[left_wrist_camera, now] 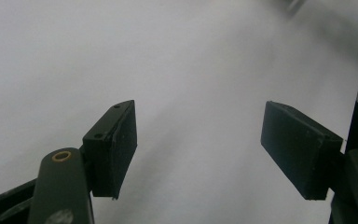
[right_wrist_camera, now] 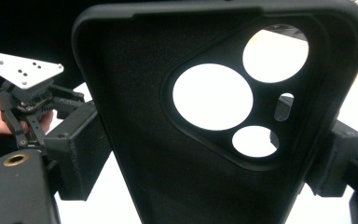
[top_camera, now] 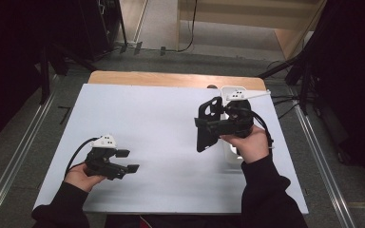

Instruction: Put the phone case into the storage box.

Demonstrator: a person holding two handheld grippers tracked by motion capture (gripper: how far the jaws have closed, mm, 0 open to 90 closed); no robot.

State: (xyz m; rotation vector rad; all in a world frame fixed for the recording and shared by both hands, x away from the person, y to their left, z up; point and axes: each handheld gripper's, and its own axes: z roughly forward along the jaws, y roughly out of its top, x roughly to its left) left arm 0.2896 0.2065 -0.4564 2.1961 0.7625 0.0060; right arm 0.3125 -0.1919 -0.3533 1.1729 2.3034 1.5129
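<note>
Clearly, the black soft phone case with round camera cut-outs (right_wrist_camera: 177,154) is held between the two jaws of the right gripper (top_camera: 208,124), which press on its long sides and pinch it. In the high view this case (top_camera: 206,127) stands upright above the right part of the white table top (top_camera: 161,123), its long side nearly vertical and its camera holes at the upper end. It does not touch the table. In the right gripper view the inner side of the case faces the camera, and the white surface shows through the three round holes and the small slot.

Just behind the case and the right hand (top_camera: 253,145), a white box-like object (top_camera: 233,95) lies near the far right edge of the table; its shape is partly hidden by the hand.

The left gripper (top_camera: 127,160) is well apart from the case, at the near left part of the table, held low by the left hand (top_camera: 81,176). Its jaws are spread wide, and in the left gripper view the plain white surface (left_wrist_camera: 196,93) lies between them, so they hold nothing.

A wooden strip (top_camera: 171,78) borders the far edge of the table.
</note>
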